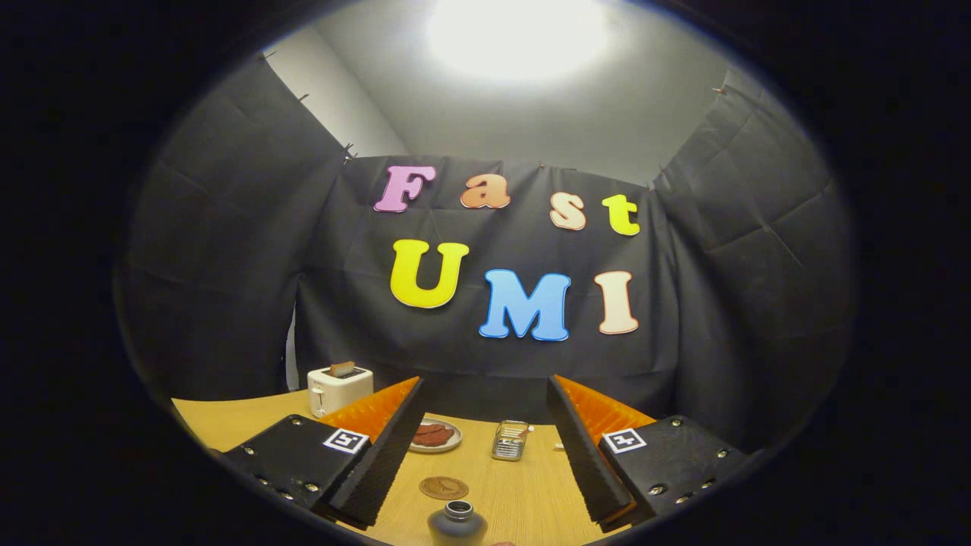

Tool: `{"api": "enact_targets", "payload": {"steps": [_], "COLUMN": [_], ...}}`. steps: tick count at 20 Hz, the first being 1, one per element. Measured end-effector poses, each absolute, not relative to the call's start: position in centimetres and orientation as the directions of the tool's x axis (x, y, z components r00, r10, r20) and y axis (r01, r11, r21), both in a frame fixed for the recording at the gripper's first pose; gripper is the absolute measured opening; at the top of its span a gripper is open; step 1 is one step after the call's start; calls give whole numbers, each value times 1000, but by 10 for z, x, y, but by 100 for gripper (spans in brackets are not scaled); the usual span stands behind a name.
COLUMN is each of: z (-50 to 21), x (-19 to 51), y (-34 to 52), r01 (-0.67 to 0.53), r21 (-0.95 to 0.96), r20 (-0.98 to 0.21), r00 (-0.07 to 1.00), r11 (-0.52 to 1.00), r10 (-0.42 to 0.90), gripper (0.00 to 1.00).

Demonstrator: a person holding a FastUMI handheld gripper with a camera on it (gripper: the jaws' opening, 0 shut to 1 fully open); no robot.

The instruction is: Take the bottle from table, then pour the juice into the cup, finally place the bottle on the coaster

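Wooden table (531,493) bears bottle (457,523), coaster (444,487), cup (510,440), plate (435,437), toaster (339,388)

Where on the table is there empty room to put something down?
Bare wood lies between the open gripper fingers, bordered by the glass cup, the round coaster and the bottle. Another bare stretch runs in front of the toaster. It is crowded where the plate, cup and coaster sit close together.

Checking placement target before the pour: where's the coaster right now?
In the gripper view the coaster lies flat on the table between the open fingers, just beyond the bottle, nearer than the plate and cup.
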State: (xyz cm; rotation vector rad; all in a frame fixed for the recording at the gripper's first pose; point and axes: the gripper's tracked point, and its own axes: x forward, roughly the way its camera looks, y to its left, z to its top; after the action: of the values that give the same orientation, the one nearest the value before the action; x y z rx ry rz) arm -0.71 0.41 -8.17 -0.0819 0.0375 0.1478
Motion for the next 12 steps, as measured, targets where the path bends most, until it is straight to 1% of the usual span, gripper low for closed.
{"api": "enact_targets", "payload": {"steps": [4,7,12], "z": [-117,-147,-183], "x": [-9,-15,-14], "y": [5,11,8], "r01": [-189,-227,-257], "r21": [-83,-34,-14], "r20": [-80,-131,-180], "r00": [980,967,951], "r11": [978,973,966], "r10": [183,221,250], "gripper": [97,97,97]}}
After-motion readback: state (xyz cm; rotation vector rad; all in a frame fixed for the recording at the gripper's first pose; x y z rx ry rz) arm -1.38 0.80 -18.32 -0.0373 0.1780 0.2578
